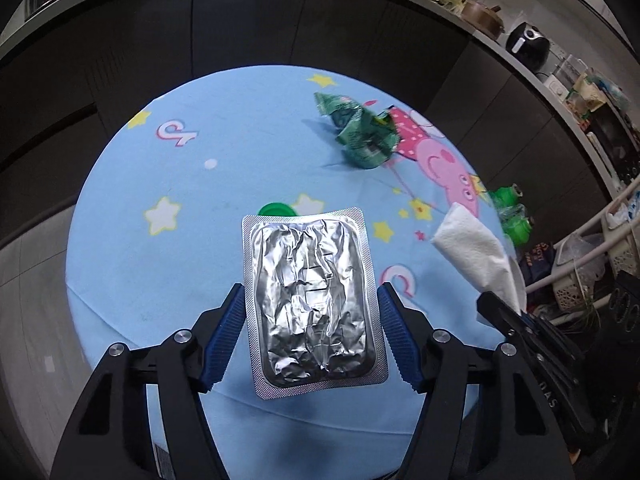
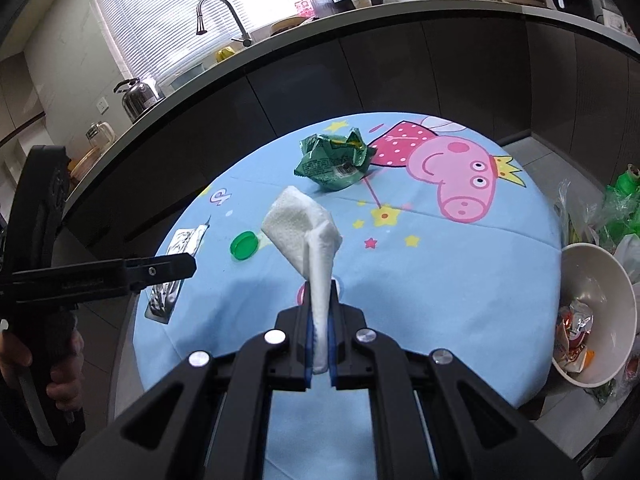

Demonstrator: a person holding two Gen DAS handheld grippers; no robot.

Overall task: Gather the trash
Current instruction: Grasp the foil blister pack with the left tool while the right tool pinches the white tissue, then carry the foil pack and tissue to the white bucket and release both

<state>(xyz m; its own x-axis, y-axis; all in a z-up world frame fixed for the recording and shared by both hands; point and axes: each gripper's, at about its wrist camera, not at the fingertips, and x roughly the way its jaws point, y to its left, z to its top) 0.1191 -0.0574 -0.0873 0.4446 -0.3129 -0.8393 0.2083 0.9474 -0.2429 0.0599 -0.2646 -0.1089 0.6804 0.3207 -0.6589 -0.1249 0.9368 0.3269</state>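
Observation:
A crinkled silver foil blister pack (image 1: 314,304) sits between the blue pads of my left gripper (image 1: 312,290), which is shut on its two long edges and holds it above the blue cartoon tablecloth (image 1: 160,272). In the right wrist view the pack (image 2: 182,242) shows at the table's left edge under that gripper's finger. My right gripper (image 2: 320,292) is shut on a folded white paper napkin (image 2: 298,216) that sticks up from its jaws. A crumpled green wrapper (image 2: 332,160) and a green cap (image 2: 243,245) lie on the cloth.
A white bowl (image 2: 576,246) holding wrappers stands off the table's right side, beside green plastic bottles (image 2: 624,200). Dark cabinets and a worktop with a tap and a kettle (image 2: 138,96) curve behind the table. A hand grips the left tool's handle at the far left.

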